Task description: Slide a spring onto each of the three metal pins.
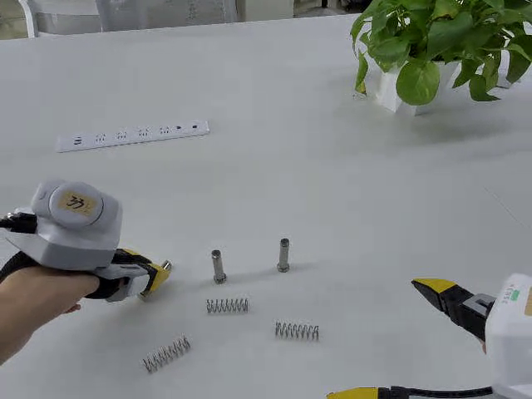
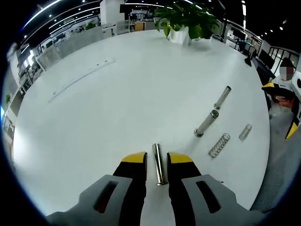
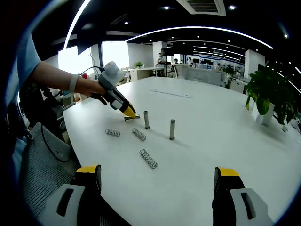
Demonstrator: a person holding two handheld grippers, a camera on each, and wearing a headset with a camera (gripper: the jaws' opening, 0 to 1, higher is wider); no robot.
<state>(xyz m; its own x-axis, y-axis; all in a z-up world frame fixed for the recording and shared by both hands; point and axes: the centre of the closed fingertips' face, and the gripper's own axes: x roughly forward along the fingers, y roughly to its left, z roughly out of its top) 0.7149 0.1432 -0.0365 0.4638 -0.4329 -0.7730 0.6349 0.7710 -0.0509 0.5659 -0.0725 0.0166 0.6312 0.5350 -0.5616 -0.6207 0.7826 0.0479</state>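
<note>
Since one pin (image 2: 158, 167) lies flat, apparently on the table (image 1: 332, 191), the left gripper (image 1: 155, 275) clamps it, likely to right it beside two upright pins (image 1: 218, 266). Right gripper (image 3: 158, 172) wide open; springs (image 1: 227, 306) loose.

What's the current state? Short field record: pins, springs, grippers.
left gripper: shut on one pin
right gripper: open, holding nothing
upright pins: two, both bare
springs: three, lying loose on the table
background: power strip, plant
</note>
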